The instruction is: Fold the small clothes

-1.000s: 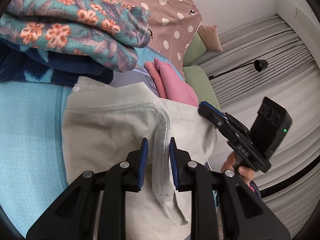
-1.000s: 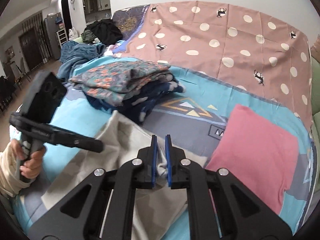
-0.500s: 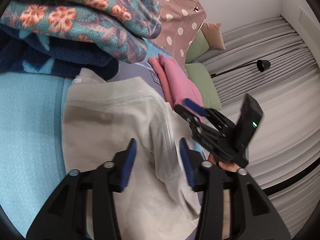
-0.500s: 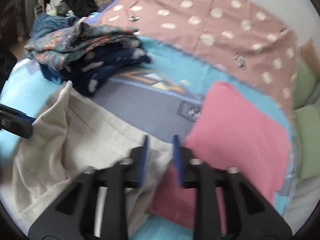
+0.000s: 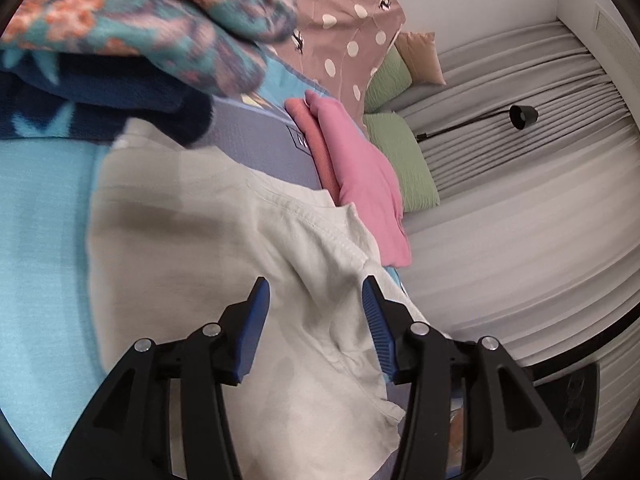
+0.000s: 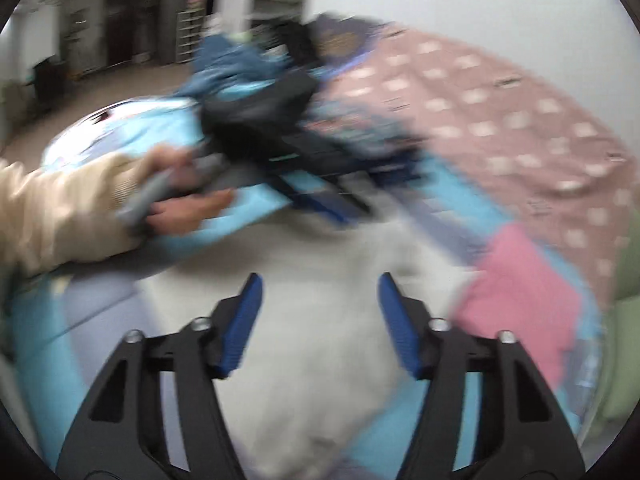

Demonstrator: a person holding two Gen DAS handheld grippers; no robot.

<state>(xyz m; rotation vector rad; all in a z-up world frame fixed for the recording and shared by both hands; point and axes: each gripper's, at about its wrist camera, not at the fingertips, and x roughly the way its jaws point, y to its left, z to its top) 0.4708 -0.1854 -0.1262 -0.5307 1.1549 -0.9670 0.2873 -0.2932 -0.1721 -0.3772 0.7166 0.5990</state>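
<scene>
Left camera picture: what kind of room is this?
Probably a bedroom at home: clothes lie on a bedspread, green pillows sit by the wall, and grey curtains hang beside them.

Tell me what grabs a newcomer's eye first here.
The pale beige garment spread on the blue bedspread, right under the open left hand-held gripper. Behind it, a floral folded stack; to its right, a folded pink piece.
</scene>
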